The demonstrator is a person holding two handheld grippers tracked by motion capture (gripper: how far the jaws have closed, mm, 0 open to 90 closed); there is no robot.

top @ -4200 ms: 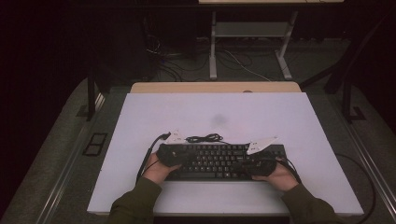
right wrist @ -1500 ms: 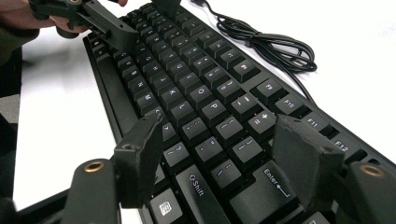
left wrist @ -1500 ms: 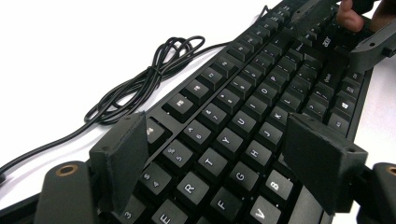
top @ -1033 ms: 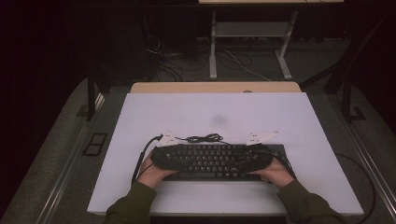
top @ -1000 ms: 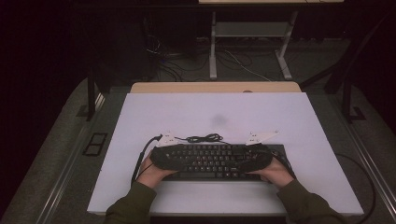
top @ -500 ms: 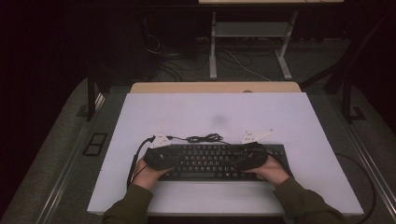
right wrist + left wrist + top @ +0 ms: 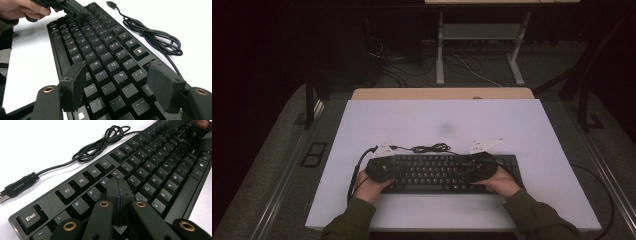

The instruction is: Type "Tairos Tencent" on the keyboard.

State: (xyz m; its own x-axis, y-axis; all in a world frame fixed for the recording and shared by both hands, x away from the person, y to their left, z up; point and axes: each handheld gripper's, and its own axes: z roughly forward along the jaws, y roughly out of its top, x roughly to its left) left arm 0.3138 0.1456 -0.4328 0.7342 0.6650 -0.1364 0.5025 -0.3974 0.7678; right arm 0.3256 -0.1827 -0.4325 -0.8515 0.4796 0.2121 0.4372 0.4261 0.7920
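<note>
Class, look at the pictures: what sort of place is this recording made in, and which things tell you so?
Probably a lab or workshop test station: a bare white table holding just one black keyboard, cables on the floor, and a metal-legged bench behind.

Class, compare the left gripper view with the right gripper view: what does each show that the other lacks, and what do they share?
The left gripper view alone shows the left gripper with its jaws pressed together over the number row, the Esc key and the USB plug lying on the white table. The right gripper view alone shows the right gripper with its jaws spread wide over the keys around P, and a hand holding the other gripper at the far end. Both show the black keyboard and its coiled cable.
</note>
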